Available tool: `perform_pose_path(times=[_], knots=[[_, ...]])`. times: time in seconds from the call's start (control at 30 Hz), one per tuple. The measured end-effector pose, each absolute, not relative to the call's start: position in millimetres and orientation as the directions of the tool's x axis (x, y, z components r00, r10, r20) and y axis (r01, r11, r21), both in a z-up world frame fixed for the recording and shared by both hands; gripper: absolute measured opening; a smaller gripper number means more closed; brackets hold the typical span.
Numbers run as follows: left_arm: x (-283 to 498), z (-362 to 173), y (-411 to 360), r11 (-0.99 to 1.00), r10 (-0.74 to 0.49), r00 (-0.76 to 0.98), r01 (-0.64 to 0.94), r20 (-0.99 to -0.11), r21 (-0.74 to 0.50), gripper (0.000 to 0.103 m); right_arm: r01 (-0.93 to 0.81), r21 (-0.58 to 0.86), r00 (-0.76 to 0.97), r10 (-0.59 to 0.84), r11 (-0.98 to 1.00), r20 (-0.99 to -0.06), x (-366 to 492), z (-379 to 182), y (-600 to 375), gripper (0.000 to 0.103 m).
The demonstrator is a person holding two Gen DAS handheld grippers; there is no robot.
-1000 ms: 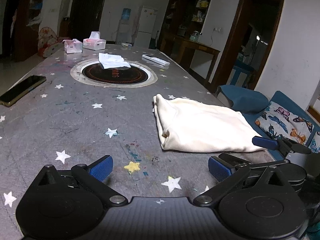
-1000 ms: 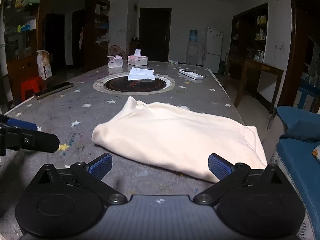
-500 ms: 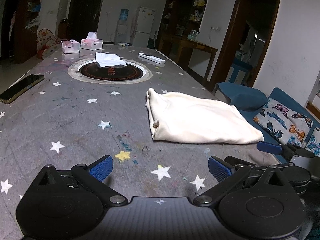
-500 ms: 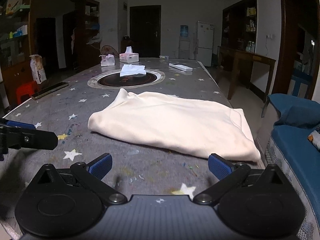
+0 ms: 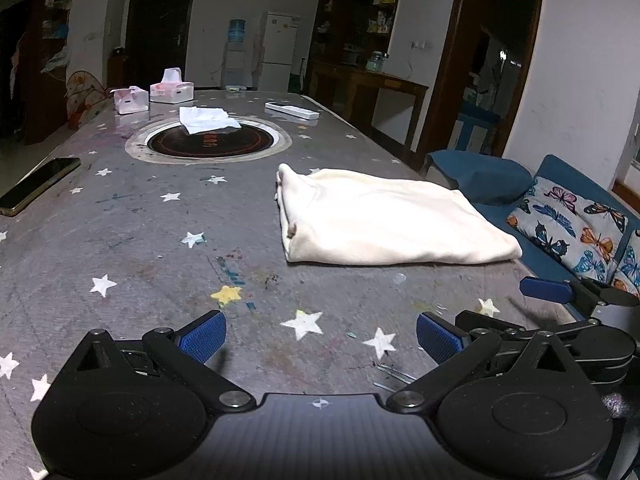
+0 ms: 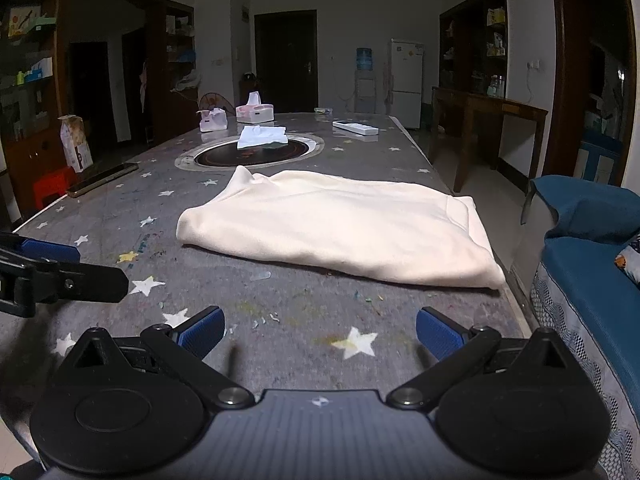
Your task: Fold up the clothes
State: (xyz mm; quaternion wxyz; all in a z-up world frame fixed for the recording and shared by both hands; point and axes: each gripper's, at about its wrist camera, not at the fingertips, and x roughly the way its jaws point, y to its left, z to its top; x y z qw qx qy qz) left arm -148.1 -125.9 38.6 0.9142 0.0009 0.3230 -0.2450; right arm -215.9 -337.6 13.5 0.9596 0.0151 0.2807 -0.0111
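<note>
A cream garment [image 5: 384,220] lies folded into a flat rectangle on the grey star-patterned table [image 5: 140,248], near its right edge; it also shows in the right wrist view [image 6: 340,226]. My left gripper [image 5: 318,338] is open and empty, low over the table, well short of the garment. My right gripper [image 6: 318,332] is open and empty, also short of the garment's near edge. The right gripper's blue fingertip shows at the right of the left wrist view [image 5: 544,290], and the left gripper's finger shows at the left of the right wrist view [image 6: 52,250].
A round inset hotplate [image 5: 208,142] with a white cloth [image 5: 206,120] sits mid-table. Tissue boxes [image 5: 172,90] and a white remote [image 5: 292,110] lie beyond. A phone [image 5: 38,186] lies at the left edge. A blue sofa with a butterfly cushion [image 5: 568,220] stands right of the table.
Both grippers have drawn back from the garment toward the near end of the table; the garment looks farther away and has not moved. Both stay open.
</note>
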Motion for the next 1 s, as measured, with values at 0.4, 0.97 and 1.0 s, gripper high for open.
perform_pose_path(times=[0.4, 0.97, 1.0], knots=[[-153, 37, -135, 0.869, -0.455, 0.664, 0.477, -0.594, -0.133, 0.103, 0.060, 0.040, 0.840, -0.029, 0.997, -0.542, -225, 15, -344, 0.103], [-153, 33, -142, 0.865, -0.452, 0.650, 0.487, -0.611, -0.121, 0.103, 0.086, 0.034, 0.833, -0.053, 0.996, -0.551, -228, 15, -346, 0.103], [-153, 33, -142, 0.865, -0.451, 0.650, 0.487, -0.611, -0.121, 0.103, 0.087, 0.034, 0.833, -0.054, 0.996, -0.551, -228, 15, -346, 0.103]])
